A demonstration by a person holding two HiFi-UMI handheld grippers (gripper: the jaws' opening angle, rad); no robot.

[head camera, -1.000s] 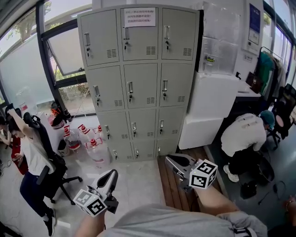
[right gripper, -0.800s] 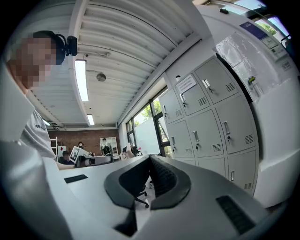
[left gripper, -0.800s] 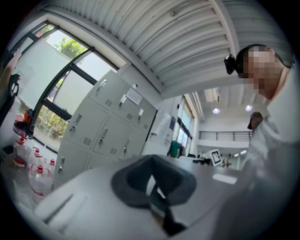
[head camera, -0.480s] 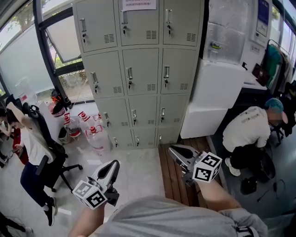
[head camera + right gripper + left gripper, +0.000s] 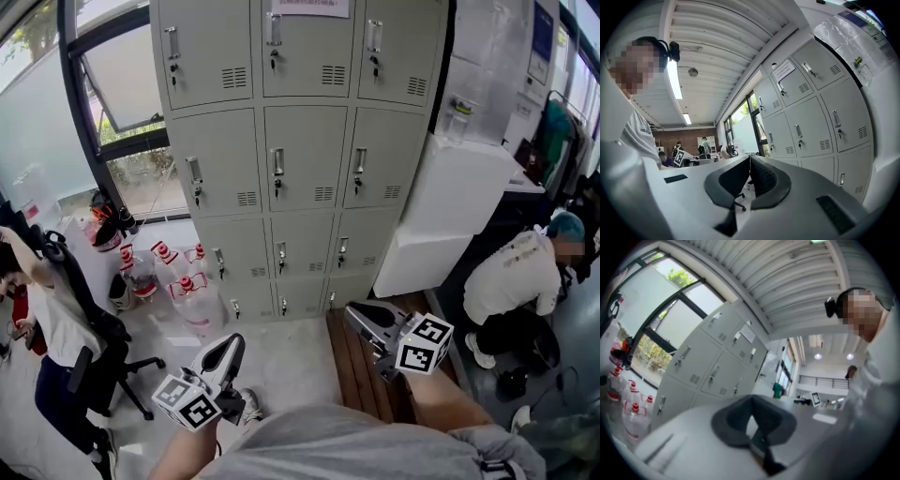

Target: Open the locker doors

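Note:
A grey bank of lockers [image 5: 305,150] stands ahead, three columns wide, every door closed, each with a small handle and key lock. It also shows in the left gripper view as lockers [image 5: 712,366] and in the right gripper view as lockers [image 5: 811,108]. My left gripper [image 5: 230,342] hangs low at the lower left, shut and empty, well short of the doors. My right gripper [image 5: 354,311] is at the lower right, also shut with nothing in it. Both sets of jaws meet at the tip: left gripper [image 5: 751,398], right gripper [image 5: 750,157].
Water bottles with red caps [image 5: 178,281] stand on the floor left of the lockers. A person sits in an office chair [image 5: 56,319] at the left. Another person crouches at the right [image 5: 516,272] beside stacked white boxes [image 5: 450,206]. A wooden strip [image 5: 361,375] runs along the floor.
The lockers have come nearer and fill more of the head view; their top edge has left the frame. Both grippers have moved forward with me, jaws still shut.

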